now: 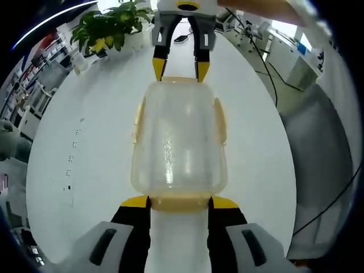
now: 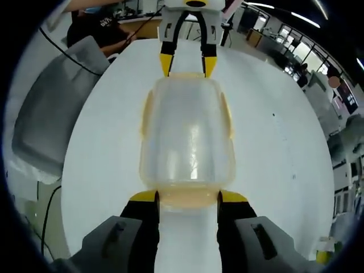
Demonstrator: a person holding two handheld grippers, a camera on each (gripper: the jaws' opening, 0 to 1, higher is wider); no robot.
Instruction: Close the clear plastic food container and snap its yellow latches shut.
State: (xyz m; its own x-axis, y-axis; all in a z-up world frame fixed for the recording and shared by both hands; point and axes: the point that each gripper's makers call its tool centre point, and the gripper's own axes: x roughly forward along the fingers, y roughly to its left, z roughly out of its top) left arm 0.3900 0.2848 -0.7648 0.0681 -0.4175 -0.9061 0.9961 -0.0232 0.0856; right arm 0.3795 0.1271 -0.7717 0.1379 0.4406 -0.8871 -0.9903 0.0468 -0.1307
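Observation:
A clear plastic food container (image 1: 179, 142) (image 2: 187, 136) with its lid on lies lengthwise on the white table (image 1: 96, 142), directly between my two grippers. Pale yellow latches (image 1: 138, 119) (image 2: 227, 116) run along its long sides. In the left gripper view my left gripper (image 1: 179, 202) stands open, its yellow tips flanking the yellow end latch (image 1: 179, 203) at the near end. My right gripper (image 1: 180, 69) stands open at the far end, tips touching the rim. The right gripper view mirrors this: right gripper (image 2: 187, 197) near, left gripper (image 2: 187, 65) far.
A potted plant (image 1: 108, 28) stands at the table's far edge, with cables (image 1: 261, 62) beside it. A grey chair (image 2: 51, 119) (image 1: 318, 153) sits beside the table. A person in a dark shirt (image 2: 96, 28) is at a desk beyond. White tabletop (image 2: 284, 159) extends on both sides.

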